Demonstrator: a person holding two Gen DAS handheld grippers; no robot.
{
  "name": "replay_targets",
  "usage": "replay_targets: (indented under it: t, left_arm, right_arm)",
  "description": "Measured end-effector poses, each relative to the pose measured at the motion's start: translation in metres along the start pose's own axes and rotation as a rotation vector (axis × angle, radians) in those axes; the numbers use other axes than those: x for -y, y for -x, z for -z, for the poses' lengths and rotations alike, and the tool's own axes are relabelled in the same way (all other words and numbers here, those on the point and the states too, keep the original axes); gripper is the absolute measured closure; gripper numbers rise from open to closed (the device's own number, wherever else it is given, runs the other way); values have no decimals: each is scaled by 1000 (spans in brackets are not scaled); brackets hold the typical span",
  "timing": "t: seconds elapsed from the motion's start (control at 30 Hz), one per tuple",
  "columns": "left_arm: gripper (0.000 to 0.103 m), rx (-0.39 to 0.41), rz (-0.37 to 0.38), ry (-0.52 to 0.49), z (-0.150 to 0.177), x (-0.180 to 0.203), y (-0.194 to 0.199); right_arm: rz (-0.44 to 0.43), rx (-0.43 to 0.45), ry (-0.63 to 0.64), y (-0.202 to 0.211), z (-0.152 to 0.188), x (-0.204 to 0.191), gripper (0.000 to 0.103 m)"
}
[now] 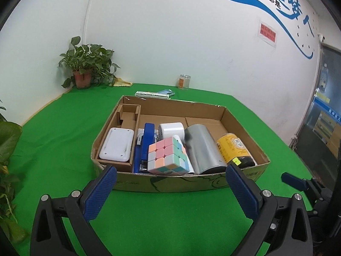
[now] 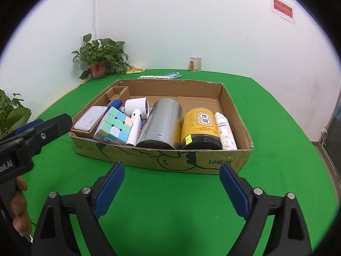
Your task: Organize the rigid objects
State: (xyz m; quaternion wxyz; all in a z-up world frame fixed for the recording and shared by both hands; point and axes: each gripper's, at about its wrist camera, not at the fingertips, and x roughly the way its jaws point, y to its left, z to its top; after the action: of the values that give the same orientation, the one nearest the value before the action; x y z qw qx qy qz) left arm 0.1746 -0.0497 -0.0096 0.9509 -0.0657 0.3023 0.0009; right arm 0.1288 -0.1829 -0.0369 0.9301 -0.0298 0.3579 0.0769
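Left wrist view: both hand-held grippers empty before the cardboard box [image 1: 170, 183].
Left hand-held gripper [image 1: 170, 183] and right hand-held gripper [image 2: 171, 178] gape wide over the green bench [image 1: 64, 138]; pastel cube [image 1: 168, 156], silver can [image 1: 202, 149] and yellow jar [image 1: 234, 149] lie inside the box.

The near strip of green table [image 2: 170, 202] in front of the cardboard box [image 2: 162, 157] is left bare, so free passage is given there. The near half of the box is packed side by side: pastel cube [image 2: 114, 129], steel cylinder [image 2: 162, 125], yellow jar [image 2: 200, 128], white bottle [image 2: 224, 131]. Bare floor is seen only in the far right part. At the far table edge a potted plant [image 2: 100, 59] and a glass jar [image 2: 195, 64] are standing.
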Motion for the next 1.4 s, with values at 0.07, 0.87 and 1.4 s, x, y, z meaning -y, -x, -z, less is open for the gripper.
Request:
replay_targets:
  t: [0.07,0.87,1.4]
  left_arm:
    - [0,2,-19,-22,2,2,2]
    - [0,-51,-28,-59,7,6,-10]
    - [0,-78,-20,-68,7,0,-24]
  right_arm:
    - [5,5,0,2,1,0,12]
    - [50,24,1,0,6,-1,12]
    - [36,12,10,-7,5,2,12]
